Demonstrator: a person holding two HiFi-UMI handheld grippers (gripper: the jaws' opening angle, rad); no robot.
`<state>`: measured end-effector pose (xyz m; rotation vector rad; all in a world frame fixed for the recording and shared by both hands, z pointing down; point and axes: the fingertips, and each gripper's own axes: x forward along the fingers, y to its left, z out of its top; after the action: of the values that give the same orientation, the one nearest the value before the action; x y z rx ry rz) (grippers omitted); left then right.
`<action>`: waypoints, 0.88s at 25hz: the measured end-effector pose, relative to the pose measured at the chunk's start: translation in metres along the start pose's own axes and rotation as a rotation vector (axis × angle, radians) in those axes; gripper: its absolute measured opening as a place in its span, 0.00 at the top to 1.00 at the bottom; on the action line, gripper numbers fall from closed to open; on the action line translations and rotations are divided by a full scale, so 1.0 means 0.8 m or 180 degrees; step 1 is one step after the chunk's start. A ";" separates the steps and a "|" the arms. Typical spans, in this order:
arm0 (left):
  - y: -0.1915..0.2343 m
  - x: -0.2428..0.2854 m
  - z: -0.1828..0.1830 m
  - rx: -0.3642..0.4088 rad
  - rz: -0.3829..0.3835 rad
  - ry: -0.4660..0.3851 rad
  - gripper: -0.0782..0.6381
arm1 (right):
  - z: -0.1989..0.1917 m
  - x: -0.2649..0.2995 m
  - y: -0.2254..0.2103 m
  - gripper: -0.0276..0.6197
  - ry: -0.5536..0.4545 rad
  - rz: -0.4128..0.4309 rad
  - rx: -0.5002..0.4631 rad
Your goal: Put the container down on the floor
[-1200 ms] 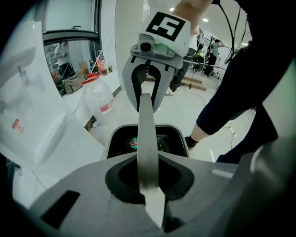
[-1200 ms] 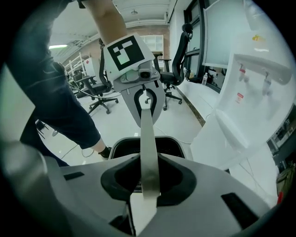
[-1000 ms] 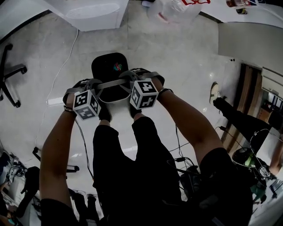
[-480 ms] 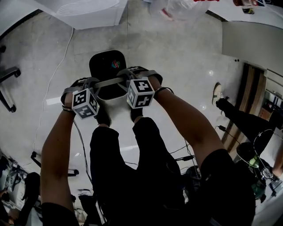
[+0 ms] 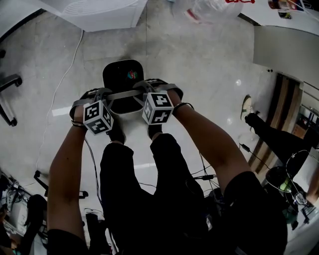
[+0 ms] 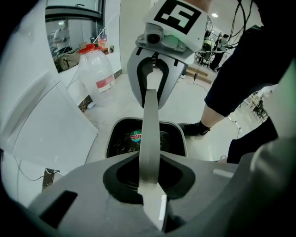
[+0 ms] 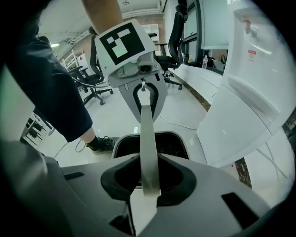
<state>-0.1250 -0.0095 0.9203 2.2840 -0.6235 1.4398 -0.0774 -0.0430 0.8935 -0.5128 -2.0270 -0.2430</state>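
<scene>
A white-rimmed container [image 5: 110,69] with a black inside and a coloured label sits low over the pale floor, just ahead of the person's shoes; I cannot tell whether it touches down. Its flat grey handle [image 5: 123,93] spans between both grippers. My left gripper [image 5: 106,94] has its jaws opening, with the handle's end [image 6: 149,139] still lying between them and a dark gap beside it. My right gripper [image 5: 142,87] is shut on the other end [image 7: 147,148]. The left gripper view shows the left gripper [image 6: 151,183], with the container's rim [image 6: 179,135] below. The right gripper [image 7: 148,184] shows likewise over the rim [image 7: 183,139].
A white appliance [image 5: 104,12] stands beyond the container, close on the right in the right gripper view [image 7: 249,92]. A large water jug [image 6: 97,69] stands on the floor beside it. A cable [image 5: 65,84] trails left. An office chair base [image 5: 7,94] is far left; another person's leg [image 5: 269,132] is right.
The grippers, handle and container stay almost where they were; the head view has drifted slightly. No grip change shows in the head view.
</scene>
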 end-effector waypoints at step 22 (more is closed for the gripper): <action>-0.008 -0.033 -0.043 -0.0524 0.0315 0.0204 0.67 | -0.022 -0.034 0.000 0.69 -0.0010 -0.0278 0.0803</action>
<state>-0.1568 0.0183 0.9100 2.0989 -0.8137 1.4429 -0.0521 -0.0562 0.8784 -0.2675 -2.0490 -0.0370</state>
